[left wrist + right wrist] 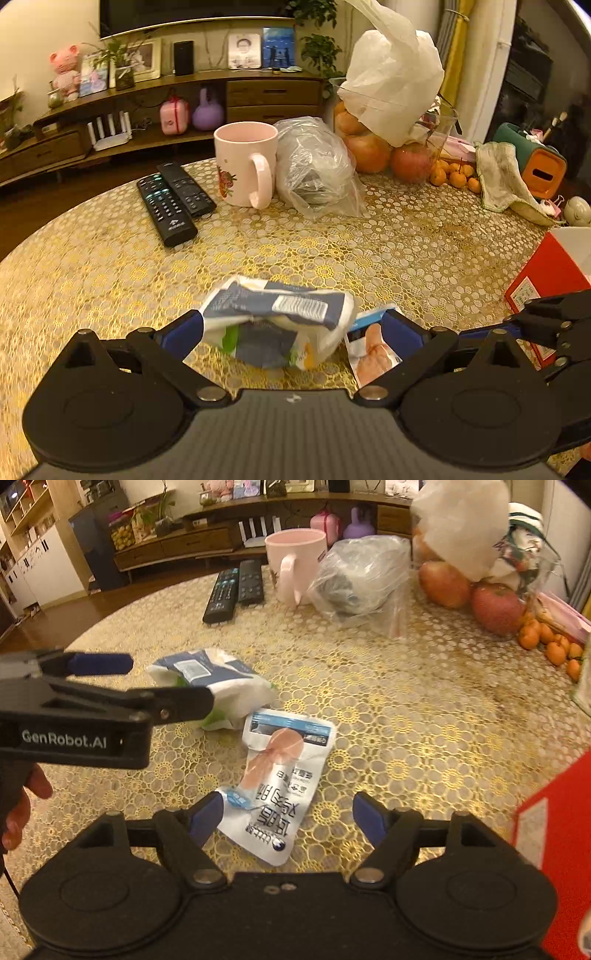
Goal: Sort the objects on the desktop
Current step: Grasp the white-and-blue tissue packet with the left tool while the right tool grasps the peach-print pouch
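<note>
A crumpled white-and-blue tissue pack (277, 325) lies on the gold-patterned table (110, 266), between the wide-open fingers of my left gripper (291, 332). It also shows in the right wrist view (218, 686), with the left gripper (147, 683) around it from the left. A flat white snack pouch (277, 779) with a pink picture lies just right of the pack; it shows in the left wrist view (369, 350) too. My right gripper (288, 821) is open, with its fingers on either side of the pouch's near end.
Two black remotes (173, 199), a pink mug (247, 166) and a clear plastic bag (317, 170) stand at the back. Apples (388, 155), small oranges (458, 177) and a white bag (391, 81) are at the back right. A red box (550, 284) sits at the right edge.
</note>
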Available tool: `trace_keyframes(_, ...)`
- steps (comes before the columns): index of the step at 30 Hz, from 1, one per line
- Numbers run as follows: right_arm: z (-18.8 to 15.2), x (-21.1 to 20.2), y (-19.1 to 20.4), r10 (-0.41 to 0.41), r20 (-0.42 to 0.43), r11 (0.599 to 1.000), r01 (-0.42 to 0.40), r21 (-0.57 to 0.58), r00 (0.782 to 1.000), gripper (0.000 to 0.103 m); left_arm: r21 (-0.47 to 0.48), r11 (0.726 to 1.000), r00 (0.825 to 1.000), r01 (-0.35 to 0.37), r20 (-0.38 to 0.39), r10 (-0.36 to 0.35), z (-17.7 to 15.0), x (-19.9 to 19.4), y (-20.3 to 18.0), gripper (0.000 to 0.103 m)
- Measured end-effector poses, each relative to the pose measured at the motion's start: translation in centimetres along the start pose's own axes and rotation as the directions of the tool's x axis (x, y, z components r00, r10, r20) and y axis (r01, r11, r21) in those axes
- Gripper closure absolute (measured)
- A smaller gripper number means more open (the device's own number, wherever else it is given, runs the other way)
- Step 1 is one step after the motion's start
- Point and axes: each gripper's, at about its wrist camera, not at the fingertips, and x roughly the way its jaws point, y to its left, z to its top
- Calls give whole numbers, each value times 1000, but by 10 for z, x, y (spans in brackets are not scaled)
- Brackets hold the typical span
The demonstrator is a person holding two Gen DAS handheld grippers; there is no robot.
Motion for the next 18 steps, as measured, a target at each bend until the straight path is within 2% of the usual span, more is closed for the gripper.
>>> trace_keyframes(5, 6, 14, 1, 3, -13, 1000, -3, 2, 1000, 26, -24, 1000, 1000, 15, -21, -16, 16, 14, 10, 0)
trace_keyframes(11, 12, 29, 4, -3, -25, 1000, 3, -2, 1000, 26, -211, 977, 992, 15, -119, -41, 21, 38, 33, 0)
trace_keyframes(15, 15, 36, 7, -3, -22, 1000, 3, -2, 1000, 26, -266, 964, 990, -22, -137, -16, 20, 46, 40, 0)
trace_keyframes(18, 16, 41, 8, 6, -32, 1000, -6, 4, 999, 26, -324, 946, 985, -2, -164, -55, 16, 57, 46, 0)
